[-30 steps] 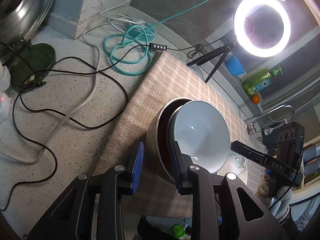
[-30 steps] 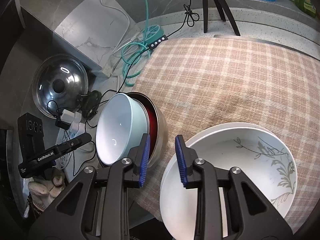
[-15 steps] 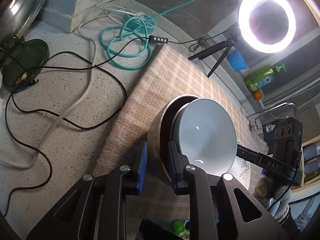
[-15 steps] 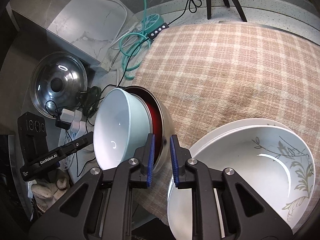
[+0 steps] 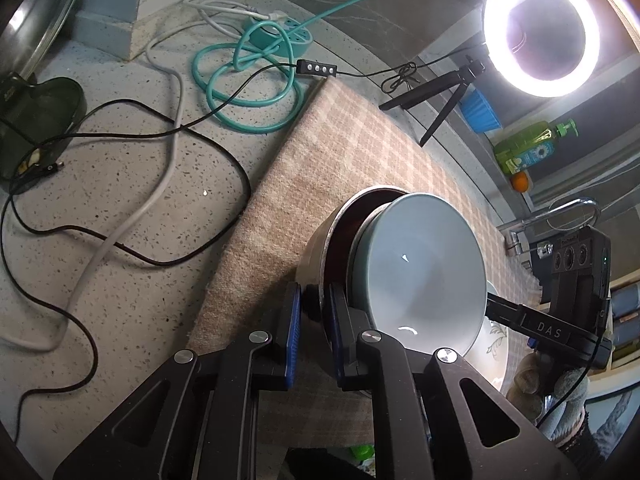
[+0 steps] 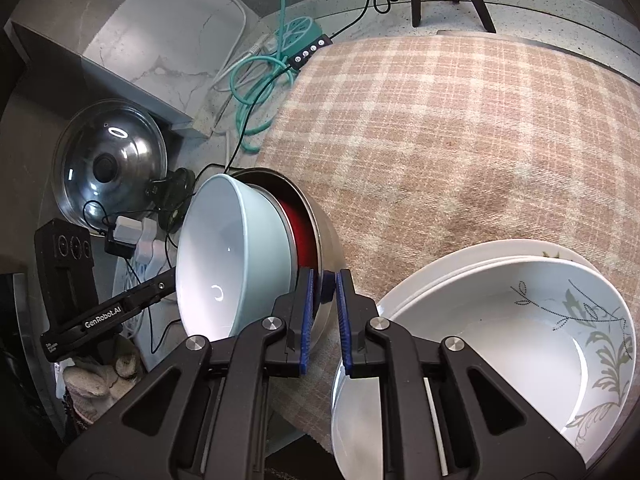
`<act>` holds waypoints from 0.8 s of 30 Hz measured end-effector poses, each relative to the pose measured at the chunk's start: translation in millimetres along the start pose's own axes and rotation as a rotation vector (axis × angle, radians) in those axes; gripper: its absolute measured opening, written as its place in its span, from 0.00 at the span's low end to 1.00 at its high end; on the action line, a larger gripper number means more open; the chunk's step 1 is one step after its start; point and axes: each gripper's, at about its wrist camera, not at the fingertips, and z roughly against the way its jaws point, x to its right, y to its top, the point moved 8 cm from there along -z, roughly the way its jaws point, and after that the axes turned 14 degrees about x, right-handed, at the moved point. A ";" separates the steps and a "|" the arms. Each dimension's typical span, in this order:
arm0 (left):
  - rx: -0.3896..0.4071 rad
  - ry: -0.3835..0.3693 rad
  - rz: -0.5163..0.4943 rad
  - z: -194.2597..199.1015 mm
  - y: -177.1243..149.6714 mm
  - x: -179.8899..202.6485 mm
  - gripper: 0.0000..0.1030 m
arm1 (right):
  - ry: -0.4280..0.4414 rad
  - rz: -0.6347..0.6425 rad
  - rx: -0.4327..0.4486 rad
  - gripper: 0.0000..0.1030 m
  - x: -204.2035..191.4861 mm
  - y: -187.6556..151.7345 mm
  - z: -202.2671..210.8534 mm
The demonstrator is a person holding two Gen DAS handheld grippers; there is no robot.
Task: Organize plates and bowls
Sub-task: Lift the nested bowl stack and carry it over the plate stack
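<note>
Gripping steel bowl (image 5: 320, 240) rim | left hand-held gripper (image 5: 314, 312) | glossy blue bowl (image 5: 420, 268) nested

A blown-out ring light (image 5: 541, 30) floods the sharp, fisheye-bent scene, leaving dark corners and glints on the pale bowl (image 5: 420, 276).

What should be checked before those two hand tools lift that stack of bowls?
1. Left fingers straddle the steel bowl's rim: ok.
2. Right fingers pinch the same rim: ok.
3. Blue bowl nested inside the steel bowl: ok, though tilted.
4. Grip firm enough to lift: cannot tell.
5. White floral bowl sits close beside the right fingers: not ok, it might get bumped.
</note>
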 end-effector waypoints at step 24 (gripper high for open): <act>0.047 0.015 -0.066 15.9 6.6 18.7 0.10 | 0.008 -0.007 0.027 0.11 -4.4 4.8 20.0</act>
